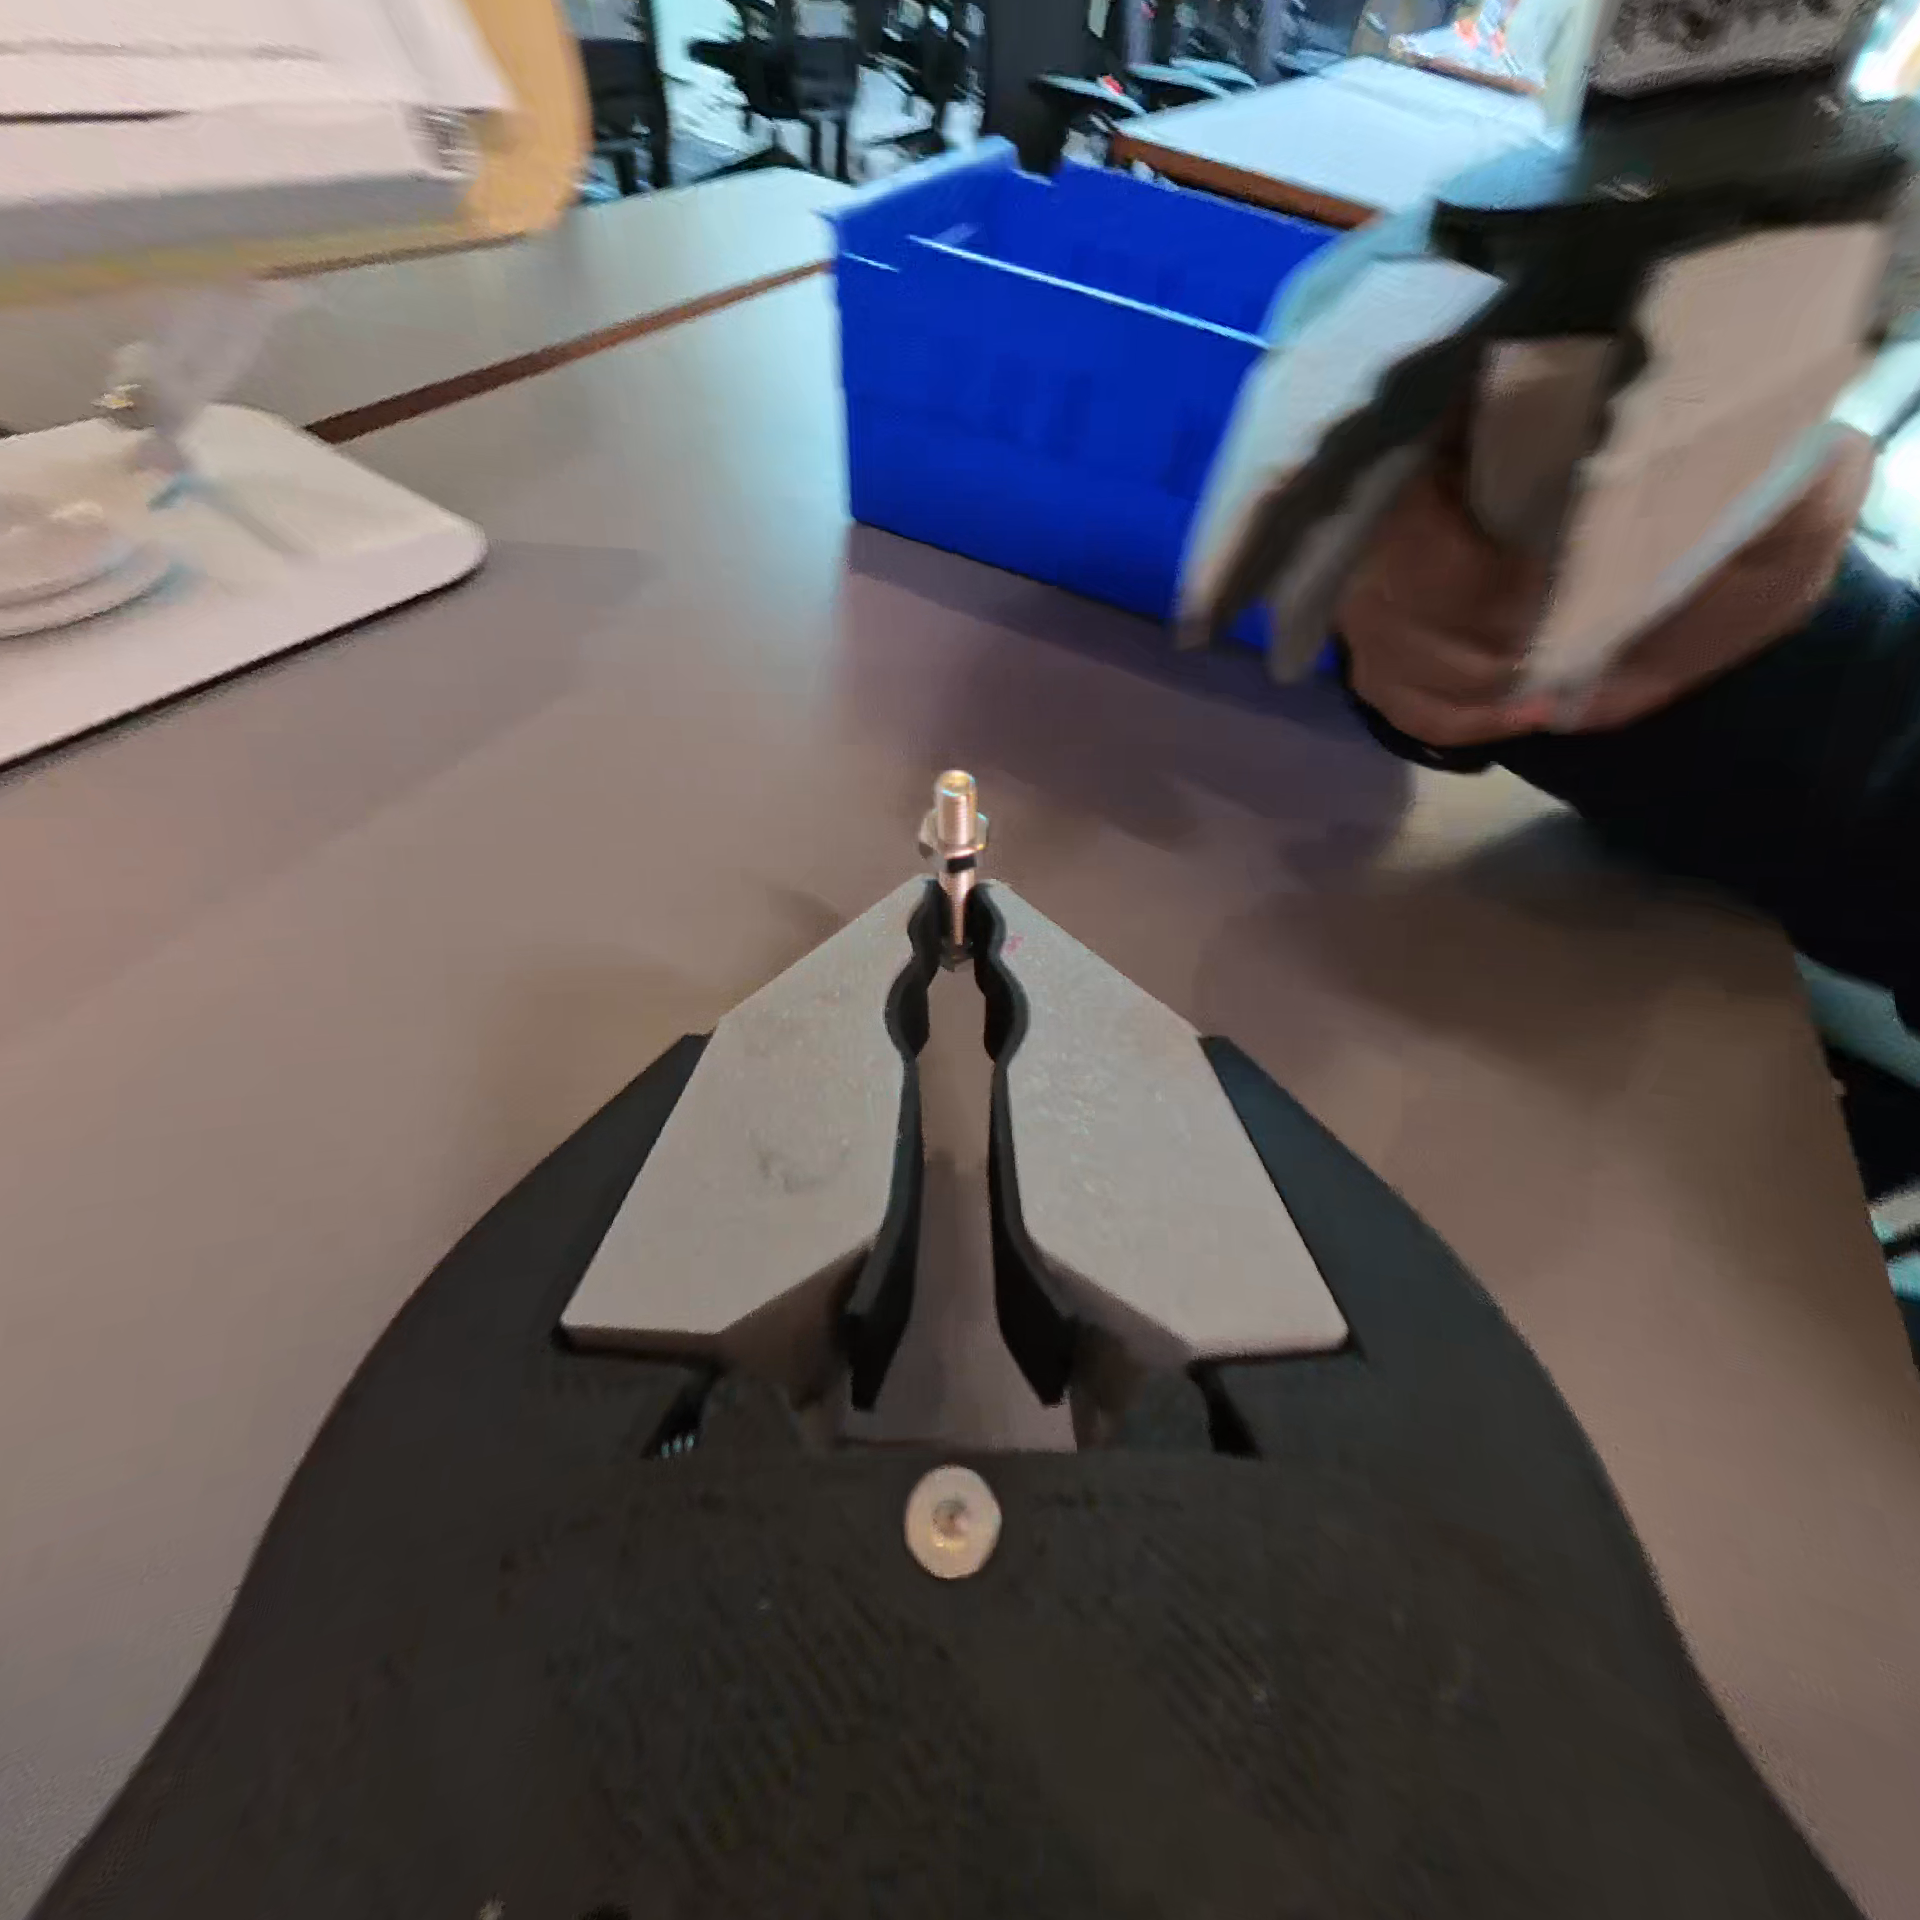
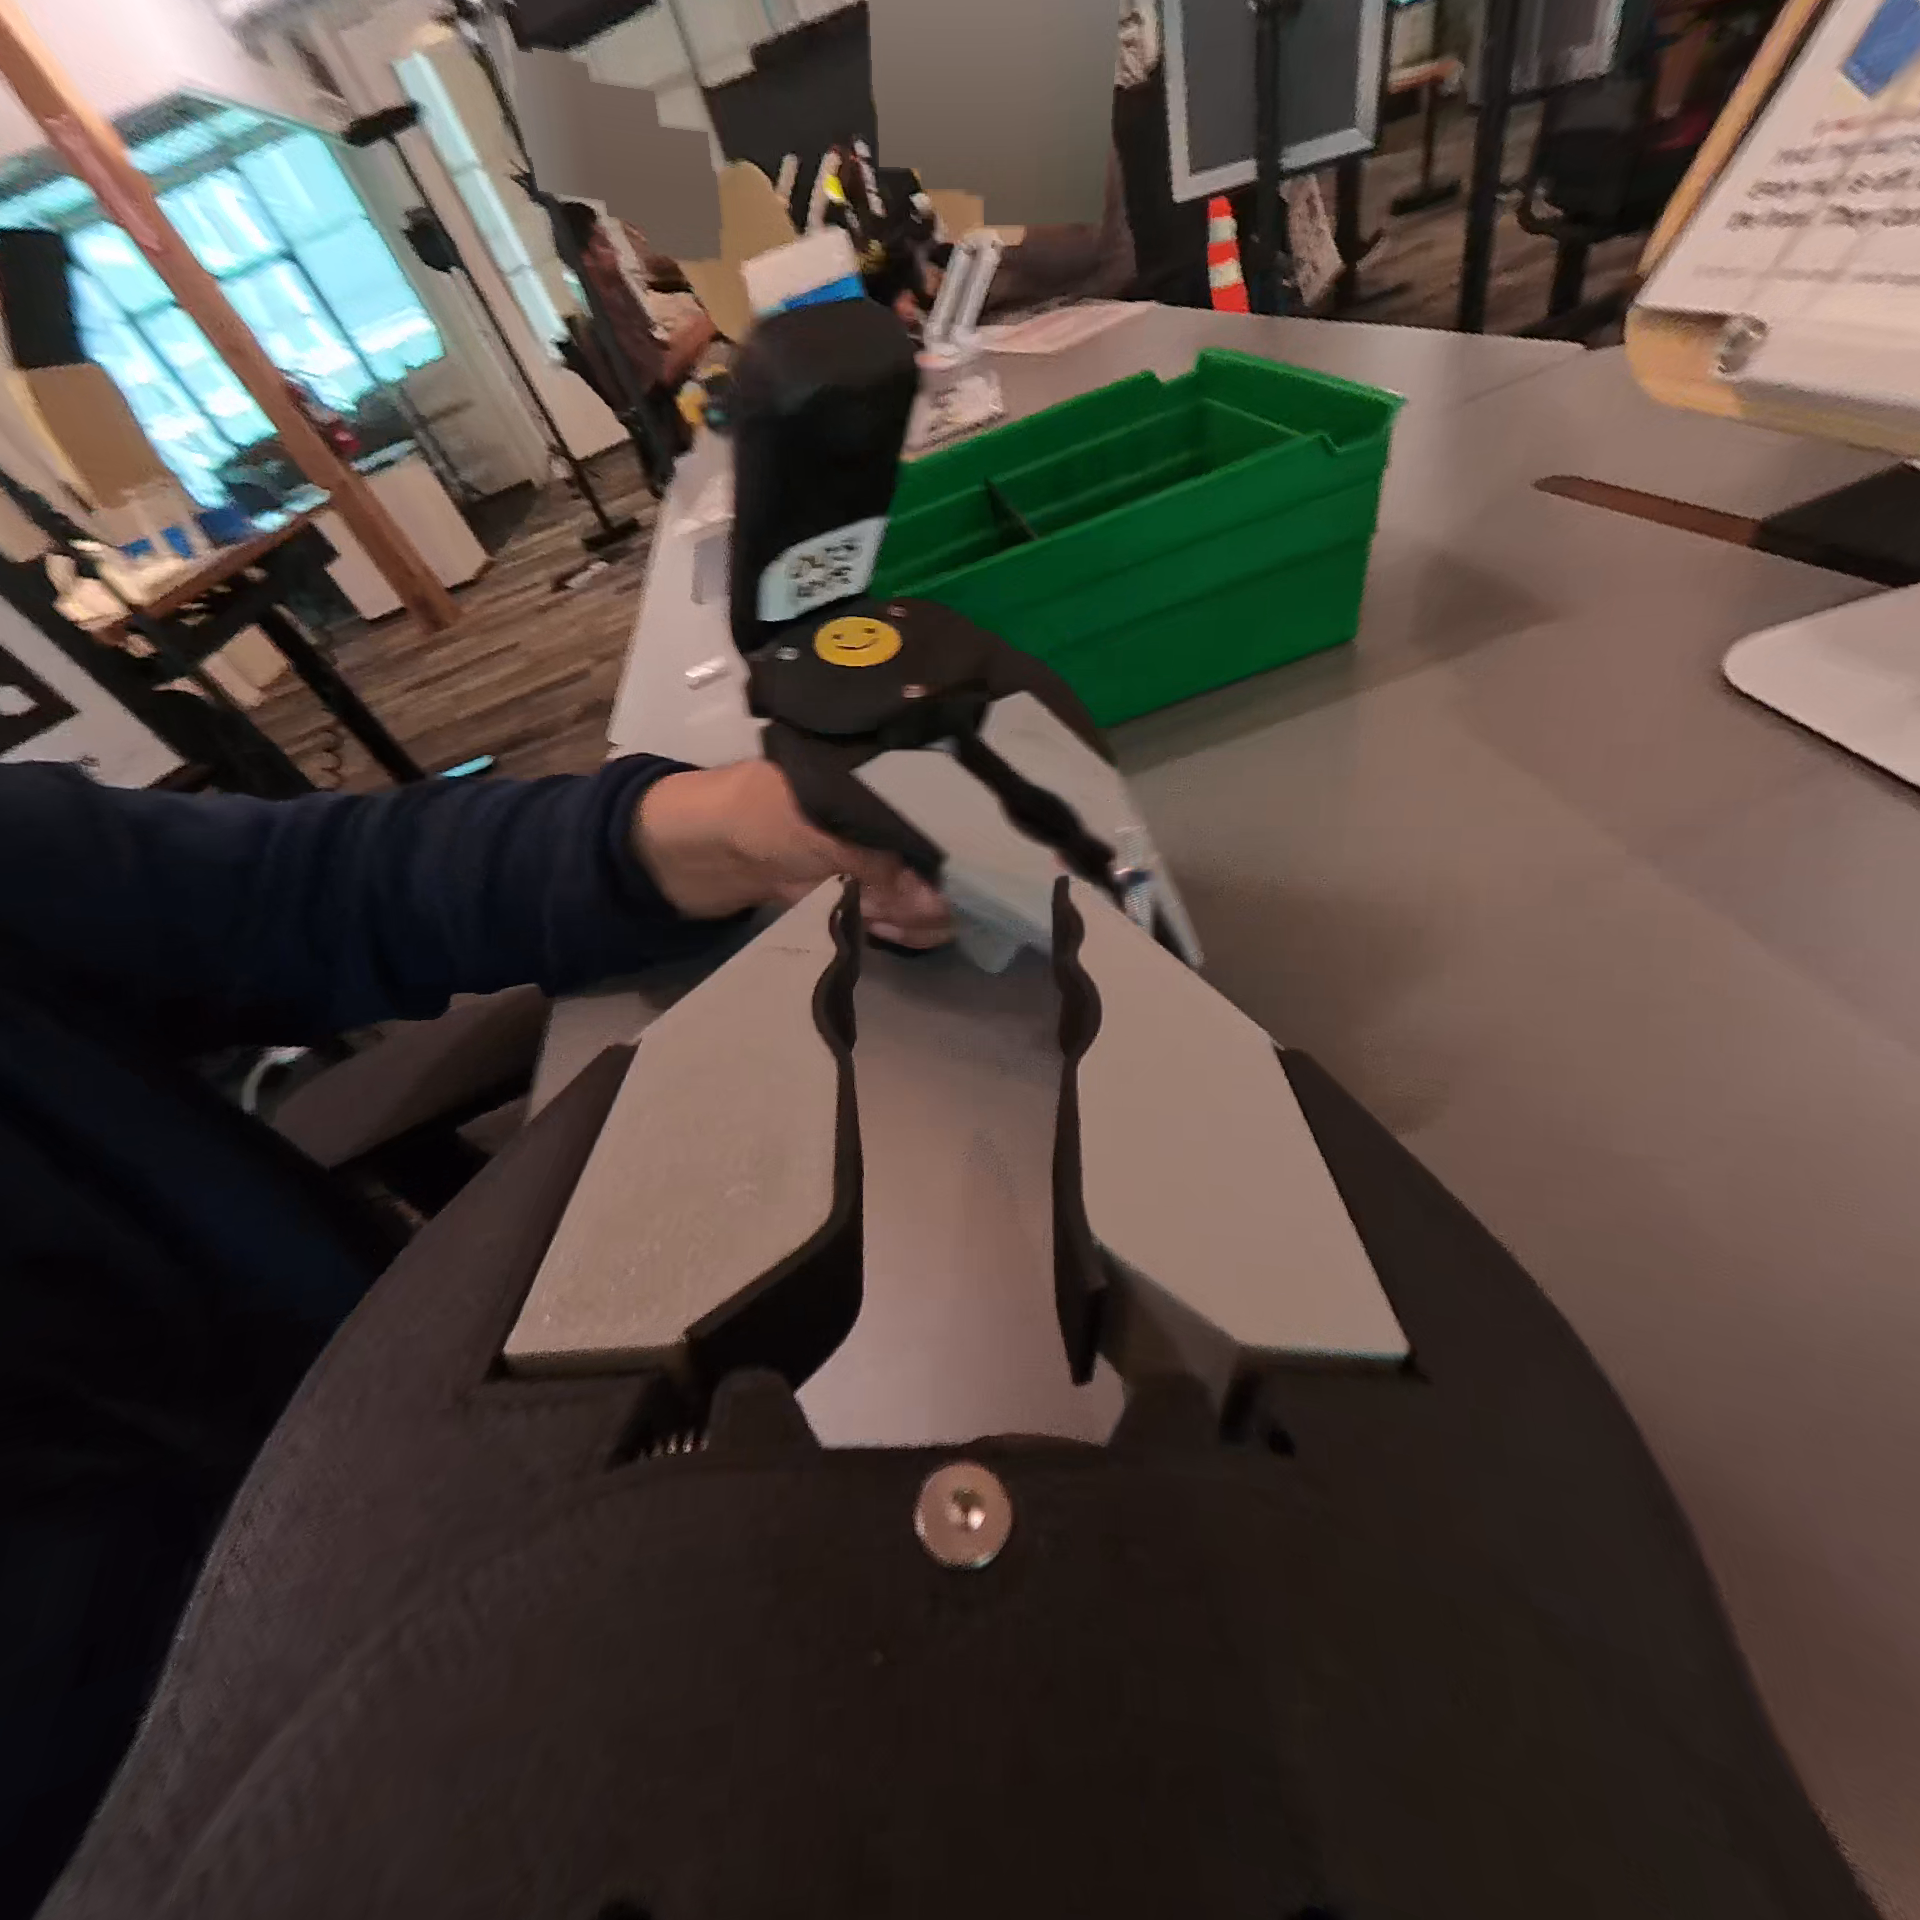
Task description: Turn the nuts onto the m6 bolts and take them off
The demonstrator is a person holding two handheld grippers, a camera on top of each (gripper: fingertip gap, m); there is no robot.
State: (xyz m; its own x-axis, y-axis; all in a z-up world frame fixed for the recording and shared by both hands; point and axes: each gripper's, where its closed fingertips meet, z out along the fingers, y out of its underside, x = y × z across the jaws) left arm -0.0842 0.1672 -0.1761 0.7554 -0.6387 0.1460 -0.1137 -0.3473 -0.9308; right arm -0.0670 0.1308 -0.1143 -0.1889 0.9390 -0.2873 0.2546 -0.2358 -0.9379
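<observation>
My left gripper is shut on a silver bolt near its head and holds it upright above the table. A silver nut sits on the bolt's thread just above my fingertips. My right gripper is open and empty. It also shows in the left wrist view, blurred, at the upper right, apart from the bolt. In the right wrist view the left gripper is just beyond my open fingertips, held by a hand, with the bolt at its tip.
A blue bin stands behind the bolt on the grey table. A white tray lies at the left. A green bin with dividers stands farther back in the right wrist view. A white tray corner is at the right. Across from one pair of fingers to the other is roughly 8 centimeters.
</observation>
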